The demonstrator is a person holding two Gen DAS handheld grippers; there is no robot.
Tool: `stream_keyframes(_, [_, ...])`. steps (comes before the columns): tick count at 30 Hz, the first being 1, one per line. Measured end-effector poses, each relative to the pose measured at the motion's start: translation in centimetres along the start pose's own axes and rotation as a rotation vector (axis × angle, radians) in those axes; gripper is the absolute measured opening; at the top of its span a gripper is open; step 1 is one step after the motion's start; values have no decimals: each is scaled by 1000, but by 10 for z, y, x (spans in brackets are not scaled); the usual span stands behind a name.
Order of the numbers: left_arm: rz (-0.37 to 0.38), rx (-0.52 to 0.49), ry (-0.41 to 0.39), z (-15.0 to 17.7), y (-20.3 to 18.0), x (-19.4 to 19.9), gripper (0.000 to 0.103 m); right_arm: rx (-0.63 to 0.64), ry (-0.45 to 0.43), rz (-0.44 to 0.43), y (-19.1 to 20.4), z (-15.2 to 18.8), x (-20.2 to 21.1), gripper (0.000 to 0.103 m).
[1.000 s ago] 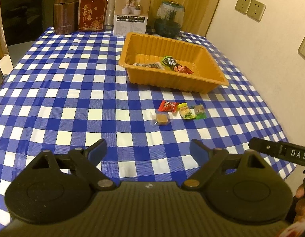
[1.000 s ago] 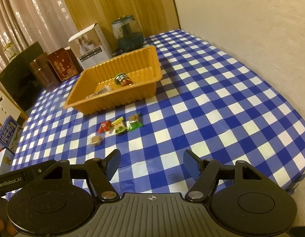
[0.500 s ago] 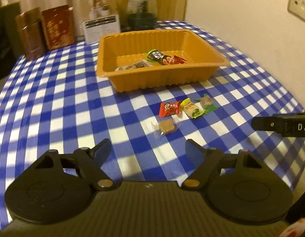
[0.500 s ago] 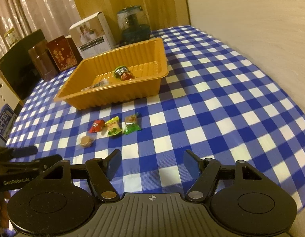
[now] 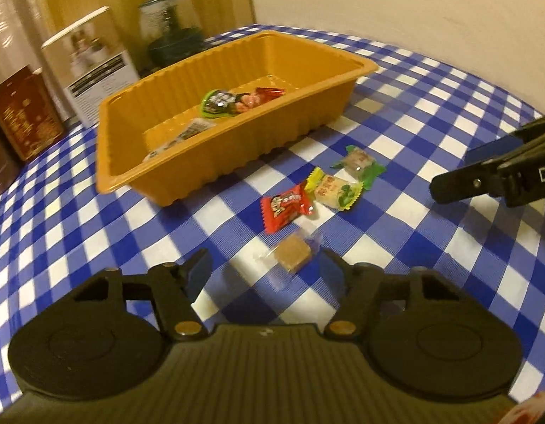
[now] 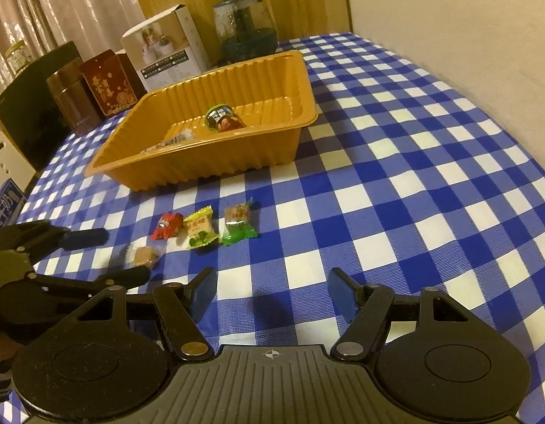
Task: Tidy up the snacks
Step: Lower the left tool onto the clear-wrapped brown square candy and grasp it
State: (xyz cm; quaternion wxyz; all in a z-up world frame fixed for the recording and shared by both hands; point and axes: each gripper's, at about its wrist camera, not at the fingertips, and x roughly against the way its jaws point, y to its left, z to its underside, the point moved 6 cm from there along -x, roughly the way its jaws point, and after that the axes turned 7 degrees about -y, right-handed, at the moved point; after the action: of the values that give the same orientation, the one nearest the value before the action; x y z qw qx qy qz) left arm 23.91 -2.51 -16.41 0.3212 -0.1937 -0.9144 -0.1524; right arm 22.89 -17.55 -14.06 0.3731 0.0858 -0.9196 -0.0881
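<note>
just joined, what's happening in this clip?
Snack sorting. A person holds two grippers over a checked tablecloth. The left gripper, jaws open, is lined up on the clear-wrapped brown candy, not yet gripping it. The right gripper hangs open and empty. Red, yellow and green candies lie on the cloth; the orange tray already holds a few snacks.

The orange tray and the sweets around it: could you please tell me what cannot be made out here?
- Tray floor: near wall hides part, both views.
- Clear packet in the tray: print blurred, left view.
- Right gripper: cut by the frame edge, left view.
</note>
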Motion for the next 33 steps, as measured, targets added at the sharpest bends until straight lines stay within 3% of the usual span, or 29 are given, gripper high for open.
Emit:
stream_keyframes(4, [28,-19,-7,-3,-3,-7,57,-5,1,8,-1,0,-3,70])
stream_keyframes(11, [85,16,4,-8,-3,-13,28,-20,8,14,-3,1,-7,70])
stream_keyframes(18, [97,137,19,1,1,-6,24,-9,5,12,0,0,-11,70])
stream_keyframes(25, [100,179,18,1,4,-6,24,14,-3,5,6,-4,-19,70])
stream_keyframes(31, [58,265,23,4,7,-3,20,60,-28,-27,17,-12,-34,69])
stream_keyframes(33, [44,307,27,7,9,-1,20,74,-35,-37,21,-15,-39,59])
